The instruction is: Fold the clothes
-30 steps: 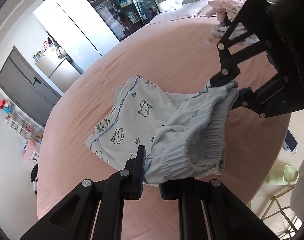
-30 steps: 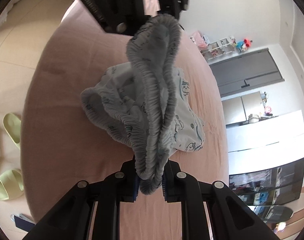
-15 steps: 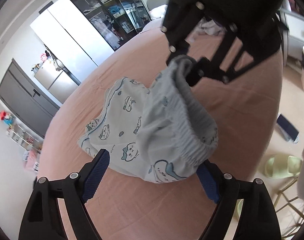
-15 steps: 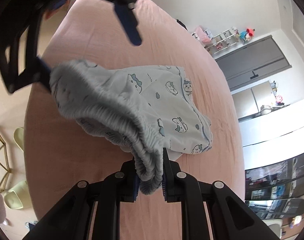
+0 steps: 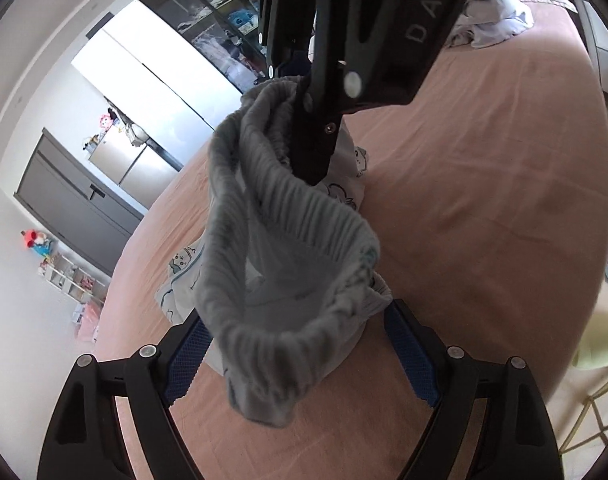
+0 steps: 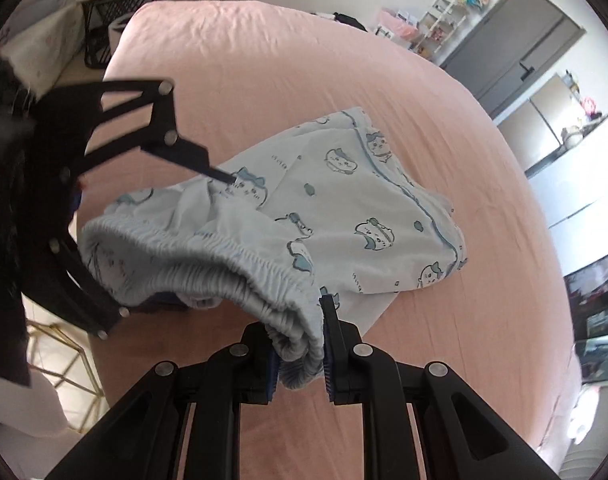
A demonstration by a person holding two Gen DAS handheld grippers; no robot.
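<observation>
The pale blue shorts (image 6: pixel 344 232) with a cartoon print lie partly on the pink bed (image 6: pixel 264 60), their legs spread flat on the sheet while the gathered elastic waistband (image 6: pixel 232 276) is lifted off it. The right tool (image 6: pixel 300 354) is pinched nearly closed on one end of that waistband — the bunched elastic sits squeezed between its blue pads and spills just below them. From there the band runs up and away toward the left tool (image 6: pixel 152 240), which stands at the other end of the waist opening.

In the left wrist view the left tool (image 5: pixel 300 360) has its jaws spread wide, having just been opening; the loop of waistband (image 5: pixel 288 332) hangs in the gap between the two blue pads (image 5: pixel 186 358) — draped over the space rather than pressed by them. The right tool (image 5: pixel 316 168) reaches down from above, in the far side of the loop.
</observation>
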